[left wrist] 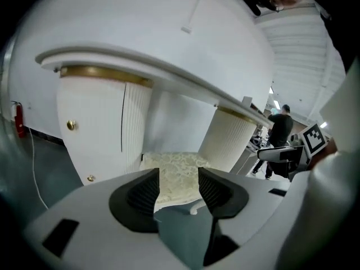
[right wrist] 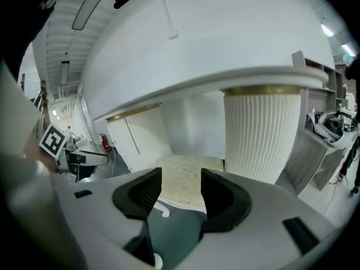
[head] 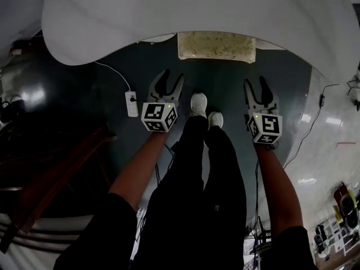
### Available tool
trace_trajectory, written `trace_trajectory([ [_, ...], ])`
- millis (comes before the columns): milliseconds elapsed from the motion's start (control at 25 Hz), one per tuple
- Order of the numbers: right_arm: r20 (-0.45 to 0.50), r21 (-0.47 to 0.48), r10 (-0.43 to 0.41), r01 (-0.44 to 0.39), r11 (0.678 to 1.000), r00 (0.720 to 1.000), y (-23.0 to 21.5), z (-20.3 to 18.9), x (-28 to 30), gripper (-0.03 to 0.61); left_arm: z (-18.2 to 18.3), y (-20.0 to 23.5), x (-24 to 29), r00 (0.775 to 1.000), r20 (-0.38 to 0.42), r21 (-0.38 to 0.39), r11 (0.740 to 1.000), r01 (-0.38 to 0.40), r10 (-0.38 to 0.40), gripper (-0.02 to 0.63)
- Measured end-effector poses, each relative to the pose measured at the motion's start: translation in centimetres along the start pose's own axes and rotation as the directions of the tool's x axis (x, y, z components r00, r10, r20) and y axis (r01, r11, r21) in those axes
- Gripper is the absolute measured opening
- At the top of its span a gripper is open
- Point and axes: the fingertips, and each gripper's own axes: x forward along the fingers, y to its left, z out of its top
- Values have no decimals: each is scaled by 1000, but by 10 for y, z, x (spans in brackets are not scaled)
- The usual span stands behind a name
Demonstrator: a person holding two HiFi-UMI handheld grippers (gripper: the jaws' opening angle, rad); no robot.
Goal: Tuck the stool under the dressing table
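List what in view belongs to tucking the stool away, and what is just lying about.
Job:
- stool
- dressing table
- left gripper, open, empty
- right gripper, open, empty

Lying about:
- power strip on the floor
- its white cord
- black cable at the right

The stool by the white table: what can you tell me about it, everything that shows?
The stool has a rectangular seat in cream fabric with a pale leafy pattern. What looks like a curved white leg shows below its front. It stands level on the dark floor, between the two fluted pedestals of the white dressing table, its far part beneath the top. Nothing rests on it.
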Motion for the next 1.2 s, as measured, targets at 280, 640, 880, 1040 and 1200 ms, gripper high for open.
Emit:
trace_trajectory([
  [280,41,12,7,-8,1000,999,82,136,-137,239,101,-93,-131,993,45,28,994,110,-111,207],
  [640,209,2,40,-42,999,977,159,245,-286,239,202,-188,-277,968,153,150,973,176,-198,207],
  [880,260,76,82,-105,992,962,172,251,-364,239,236,-247,-350,955,251,69,987,148,-160,174],
  [1040,316,74,149,-181,981,937,180,257,-426,225,228,-299,-393,952,270,54,989,136,-146,40],
  [1200,323,22,205,-224,974,924,177,250,-483,129,216,-357,-433,944,284,12,986,169,-165,18],
])
